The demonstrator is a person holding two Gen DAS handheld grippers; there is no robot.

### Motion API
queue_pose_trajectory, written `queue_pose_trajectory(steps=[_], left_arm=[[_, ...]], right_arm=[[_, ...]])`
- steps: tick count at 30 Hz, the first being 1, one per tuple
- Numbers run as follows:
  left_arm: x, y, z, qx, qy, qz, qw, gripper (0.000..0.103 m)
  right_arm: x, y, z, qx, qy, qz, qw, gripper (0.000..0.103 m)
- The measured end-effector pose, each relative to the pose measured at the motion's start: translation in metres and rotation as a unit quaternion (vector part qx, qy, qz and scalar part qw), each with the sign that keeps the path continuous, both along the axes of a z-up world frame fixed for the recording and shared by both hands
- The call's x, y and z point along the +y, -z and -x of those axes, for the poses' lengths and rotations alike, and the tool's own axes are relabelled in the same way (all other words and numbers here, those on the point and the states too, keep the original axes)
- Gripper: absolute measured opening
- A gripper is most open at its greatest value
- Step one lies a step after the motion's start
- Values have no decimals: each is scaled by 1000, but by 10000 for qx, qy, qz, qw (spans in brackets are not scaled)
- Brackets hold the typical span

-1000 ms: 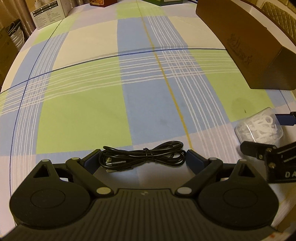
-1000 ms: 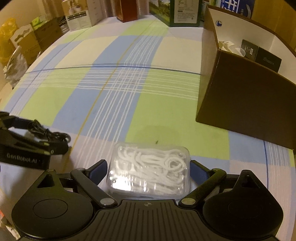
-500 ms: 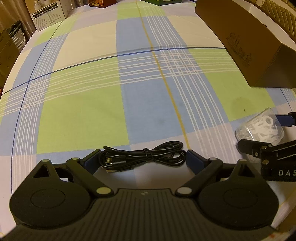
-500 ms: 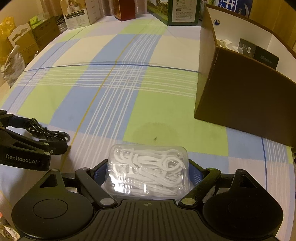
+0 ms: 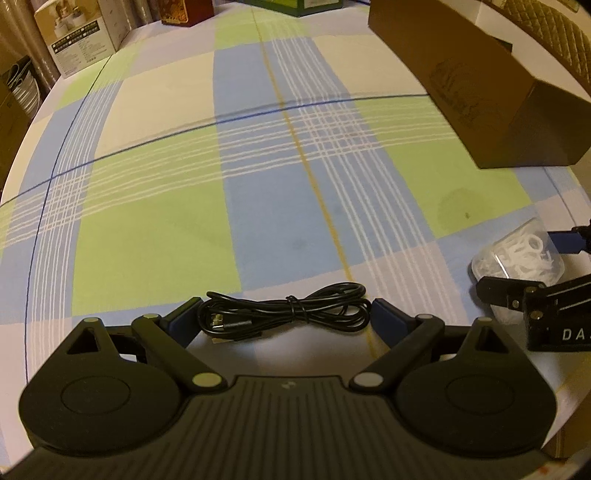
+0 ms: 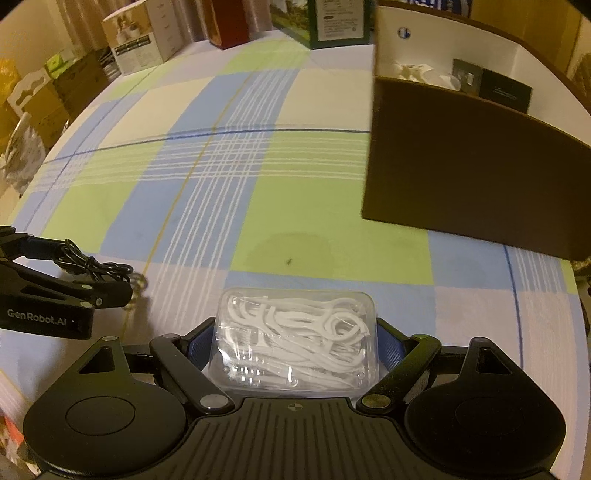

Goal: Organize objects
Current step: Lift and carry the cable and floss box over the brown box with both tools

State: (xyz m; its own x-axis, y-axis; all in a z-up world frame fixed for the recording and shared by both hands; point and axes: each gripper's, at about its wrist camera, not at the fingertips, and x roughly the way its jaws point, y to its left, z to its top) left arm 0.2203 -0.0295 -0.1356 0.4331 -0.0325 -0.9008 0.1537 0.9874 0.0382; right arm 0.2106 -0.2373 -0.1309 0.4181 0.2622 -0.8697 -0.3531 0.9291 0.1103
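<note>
A coiled black cable (image 5: 325, 295) spans the gap between the blue pads of my left gripper (image 5: 284, 314), which is shut on it low over the plaid tablecloth (image 5: 147, 240). In the right wrist view the cable (image 6: 92, 264) hangs at the left gripper's fingertips. My right gripper (image 6: 295, 338) is shut on a clear plastic box of white floss picks (image 6: 295, 354), with a pad pressed on each short side. The same box (image 5: 517, 254) shows at the right edge of the left wrist view. A tall brown cardboard box (image 6: 480, 173), open on top, stands ahead to the right.
Inside the brown box (image 5: 480, 92) lie white items (image 6: 410, 70) and black cards (image 6: 506, 90). A white carton (image 6: 144, 40) and a green box (image 6: 332, 22) stand at the table's far edge. Stacked cartons (image 6: 33, 96) sit beyond the left edge.
My right gripper closed onto the floss pick box and moved with it toward the brown box. The left gripper keeps the cable while the cloth pattern slides slightly left beneath it.
</note>
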Motion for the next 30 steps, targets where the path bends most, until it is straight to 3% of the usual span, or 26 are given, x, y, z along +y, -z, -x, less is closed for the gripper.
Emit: queue_pose_trajectory(steps=[14,30], left_arm=[[-31,-46,-8,-405,410,243,9980,94],[-85,-100,-16,-941,1006,600,9886,94]], right_arm=[[-51,-40,-2,-163,584,-394,9974,83],[-115,-104,-8,-772,1147,-821,9870,83]])
